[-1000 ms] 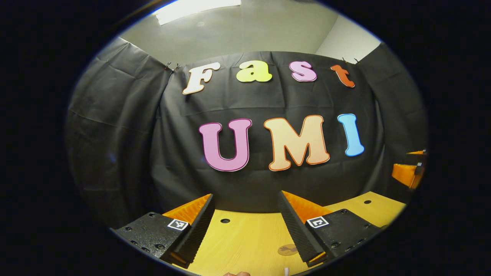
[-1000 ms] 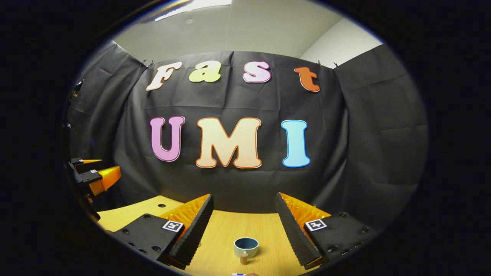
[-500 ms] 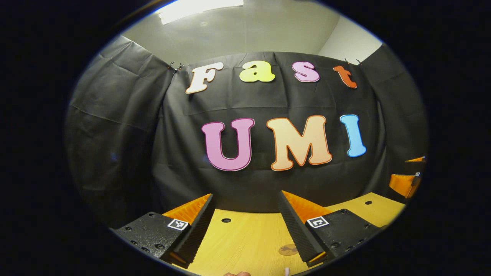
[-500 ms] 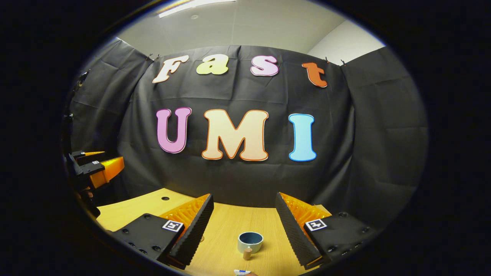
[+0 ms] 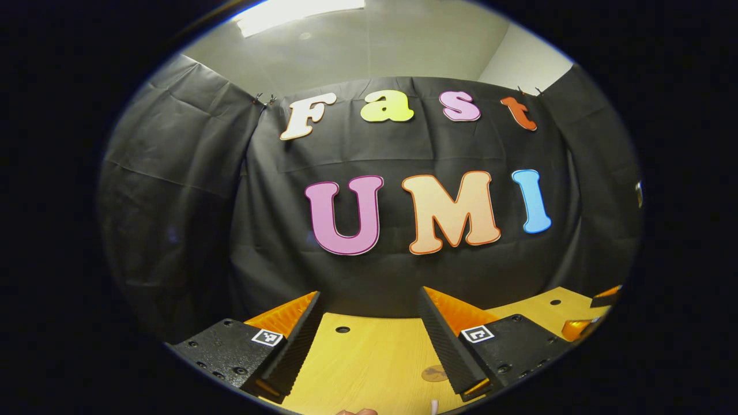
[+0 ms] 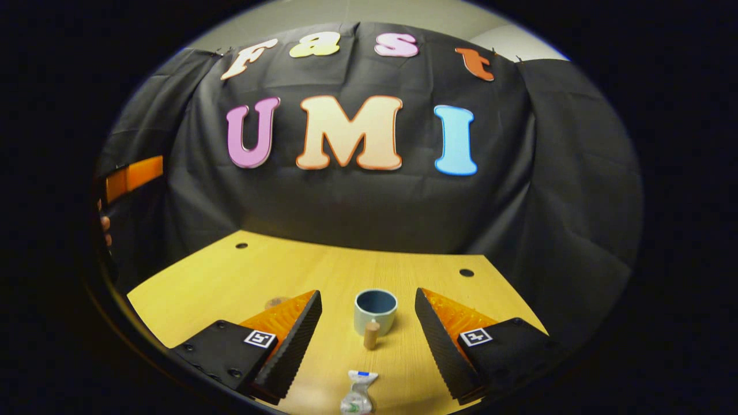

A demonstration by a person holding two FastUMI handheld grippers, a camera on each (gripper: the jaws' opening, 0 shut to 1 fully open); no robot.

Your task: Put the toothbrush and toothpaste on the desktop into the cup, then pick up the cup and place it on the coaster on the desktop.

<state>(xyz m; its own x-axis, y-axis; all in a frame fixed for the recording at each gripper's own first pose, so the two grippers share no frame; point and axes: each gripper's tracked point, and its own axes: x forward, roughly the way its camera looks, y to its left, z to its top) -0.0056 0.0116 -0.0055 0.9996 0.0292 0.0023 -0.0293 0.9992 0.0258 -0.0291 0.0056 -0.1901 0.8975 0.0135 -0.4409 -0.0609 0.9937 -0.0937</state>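
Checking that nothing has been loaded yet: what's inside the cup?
The cup looks empty as far as its open top shows; its near wall hides the bottom. The toothpaste lies on the desktop in front.

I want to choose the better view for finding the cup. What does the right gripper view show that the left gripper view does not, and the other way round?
Right gripper view: the cup stands on the table just ahead of the right gripper, and the toothpaste lies nearer the camera.
Left gripper view: a small white tip at the bottom edge, too little to name.
Both: the table, the black cloth wall, the coaster partly behind a finger, and open fingers, as on the left gripper.
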